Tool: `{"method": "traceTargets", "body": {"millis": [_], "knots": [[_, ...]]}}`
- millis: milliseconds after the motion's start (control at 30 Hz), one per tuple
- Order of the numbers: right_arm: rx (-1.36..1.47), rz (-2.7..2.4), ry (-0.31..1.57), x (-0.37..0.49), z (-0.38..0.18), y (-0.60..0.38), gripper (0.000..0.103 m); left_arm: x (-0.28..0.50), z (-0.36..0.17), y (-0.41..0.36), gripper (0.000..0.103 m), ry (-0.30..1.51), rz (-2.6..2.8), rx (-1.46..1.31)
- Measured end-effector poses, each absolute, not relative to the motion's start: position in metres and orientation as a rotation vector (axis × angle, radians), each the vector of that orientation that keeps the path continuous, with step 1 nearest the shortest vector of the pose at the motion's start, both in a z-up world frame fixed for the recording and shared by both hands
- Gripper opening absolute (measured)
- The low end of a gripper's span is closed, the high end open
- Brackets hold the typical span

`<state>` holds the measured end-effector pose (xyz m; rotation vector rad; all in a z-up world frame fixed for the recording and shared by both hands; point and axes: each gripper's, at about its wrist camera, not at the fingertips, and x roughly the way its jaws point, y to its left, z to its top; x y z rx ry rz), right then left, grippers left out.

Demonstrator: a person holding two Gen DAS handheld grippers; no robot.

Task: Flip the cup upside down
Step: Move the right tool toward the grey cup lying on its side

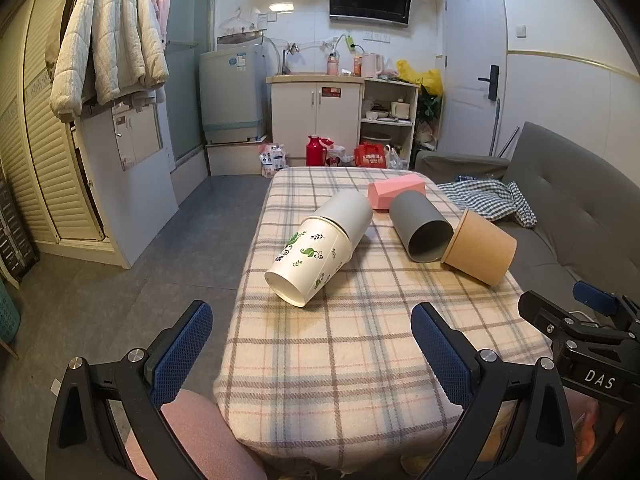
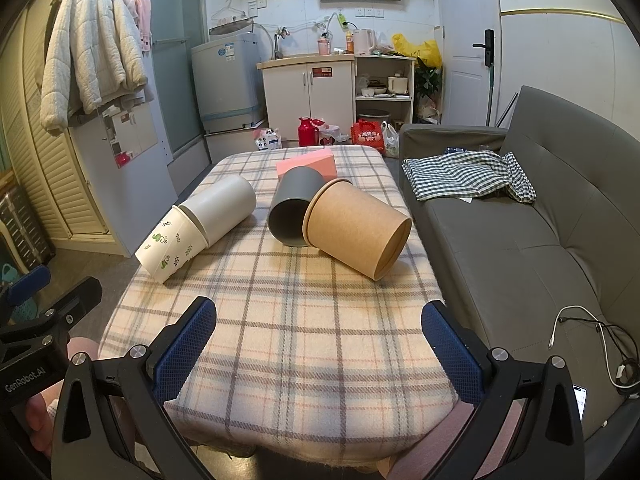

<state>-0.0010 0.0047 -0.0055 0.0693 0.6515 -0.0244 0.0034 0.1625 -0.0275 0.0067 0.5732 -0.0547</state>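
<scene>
Several cups lie on their sides on the plaid-covered table [image 1: 340, 360] [image 2: 304, 344]. A white leaf-print paper cup [image 1: 310, 262] [image 2: 172, 246] has a light grey cup [image 1: 348, 210] [image 2: 222, 210] nested in its mouth. A dark grey cup [image 1: 420, 226] [image 2: 294, 208] lies beside a brown paper cup [image 1: 480, 246] [image 2: 360, 228], touching it. My left gripper [image 1: 312, 336] is open and empty at the table's near edge. My right gripper [image 2: 320, 340] is open and empty, also near the front edge, short of the brown cup.
A pink box [image 1: 396, 190] [image 2: 308, 164] lies at the table's far end. A grey sofa [image 2: 520, 240] with a checked cloth [image 2: 468, 174] stands right of the table. Cables [image 2: 592, 336] lie on the sofa seat. Floor lies to the left.
</scene>
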Motion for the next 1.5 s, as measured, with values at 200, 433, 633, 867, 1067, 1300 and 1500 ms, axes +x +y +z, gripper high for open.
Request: {"method": "traceTargets", "body": {"millis": [200, 433, 633, 867, 1067, 1300, 1500], "knots": [[0.069, -0.023, 0.653, -0.001, -0.007, 0.005, 0.103, 0.004, -0.027, 0.162, 0.102, 0.575, -0.055, 0.008], [0.069, -0.023, 0.655, 0.0, -0.012, 0.006, 0.103, 0.003, -0.028, 0.163, 0.102, 0.576, -0.055, 0.008], [0.068, -0.02, 0.662, 0.005, -0.017, 0.007, 0.103, 0.003, -0.029, 0.163, 0.102, 0.578, -0.055, 0.01], [0.068, -0.02, 0.664, 0.004, -0.018, 0.008, 0.103, 0.003, -0.028, 0.162, 0.102, 0.579, -0.055, 0.01], [0.067, -0.02, 0.664, 0.004, -0.018, 0.008, 0.103, 0.003, -0.028, 0.163, 0.102, 0.579, -0.055, 0.008], [0.042, -0.012, 0.66, 0.004, -0.015, 0.011, 0.103, 0.005, -0.031, 0.165, 0.102, 0.576, -0.054, 0.001], [0.009, 0.005, 0.686, 0.012, -0.01, 0.016, 0.103, 0.018, -0.034, 0.168, 0.102, 0.606, -0.041, -0.021]]}}
